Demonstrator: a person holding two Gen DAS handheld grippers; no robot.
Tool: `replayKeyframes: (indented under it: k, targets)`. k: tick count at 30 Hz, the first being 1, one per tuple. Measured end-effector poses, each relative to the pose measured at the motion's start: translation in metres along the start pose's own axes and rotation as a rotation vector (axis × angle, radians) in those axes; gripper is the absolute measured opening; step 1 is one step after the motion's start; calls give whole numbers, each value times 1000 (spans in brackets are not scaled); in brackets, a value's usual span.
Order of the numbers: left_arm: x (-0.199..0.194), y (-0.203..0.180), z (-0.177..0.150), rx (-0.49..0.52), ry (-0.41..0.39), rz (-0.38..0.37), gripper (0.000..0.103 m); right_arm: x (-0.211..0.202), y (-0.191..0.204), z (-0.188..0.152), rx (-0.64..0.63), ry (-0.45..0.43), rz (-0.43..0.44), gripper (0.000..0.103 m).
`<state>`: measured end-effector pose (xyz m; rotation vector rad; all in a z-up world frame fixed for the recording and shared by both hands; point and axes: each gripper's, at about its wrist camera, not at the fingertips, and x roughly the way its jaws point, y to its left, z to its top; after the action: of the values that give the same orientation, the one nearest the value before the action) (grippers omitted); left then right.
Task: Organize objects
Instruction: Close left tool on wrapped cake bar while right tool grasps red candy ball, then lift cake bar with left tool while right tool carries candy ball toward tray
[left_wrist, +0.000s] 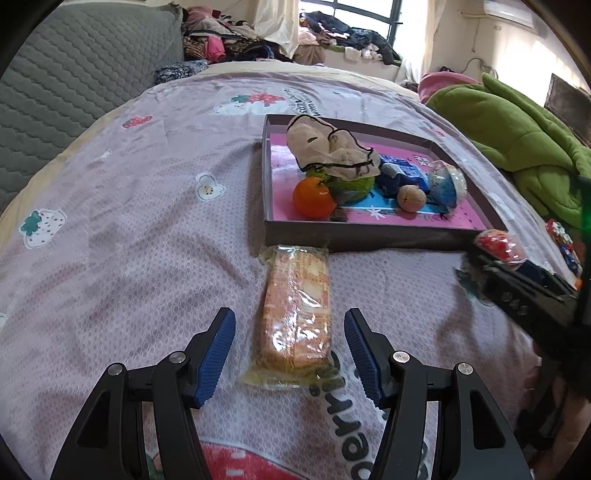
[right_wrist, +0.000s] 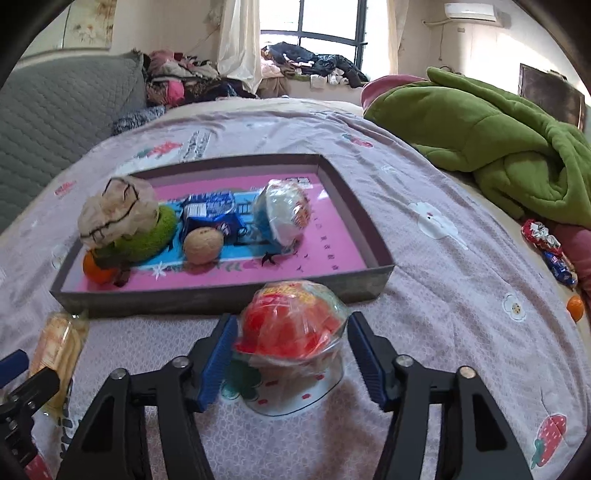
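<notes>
Biscuits in a clear wrapper (left_wrist: 295, 314) lie on the bedspread (left_wrist: 129, 240) between the spread jaws of our left gripper (left_wrist: 290, 345), untouched; just beyond sits the tray (left_wrist: 369, 232) of sorted items; our right gripper (right_wrist: 288, 349) brackets a red wrapped snack (right_wrist: 291, 321), jaws apart, before the tray's front wall.

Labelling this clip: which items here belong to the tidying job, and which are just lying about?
Job: cracker packet between left tool; red snack bag between right tool; tray.
Lying about: green blanket, clothes pile, grey pillow.
</notes>
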<state>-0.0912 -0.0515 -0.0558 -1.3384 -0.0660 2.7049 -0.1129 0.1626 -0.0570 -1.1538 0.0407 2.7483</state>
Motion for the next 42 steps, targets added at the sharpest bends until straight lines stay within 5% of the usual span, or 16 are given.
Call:
replayKeyframes:
  k: [17,24,42]
  targets:
    - [26,0,5,5,21,41,63,-5,-4,-1,-18,16,86,58]
    - [27,-3,11,2,24,28,43,-10,2,-2,-46,14,103,57]
    - [-2,-14,10,-4,-28,49,40,-37,-3,-3,-54,-18,198,56]
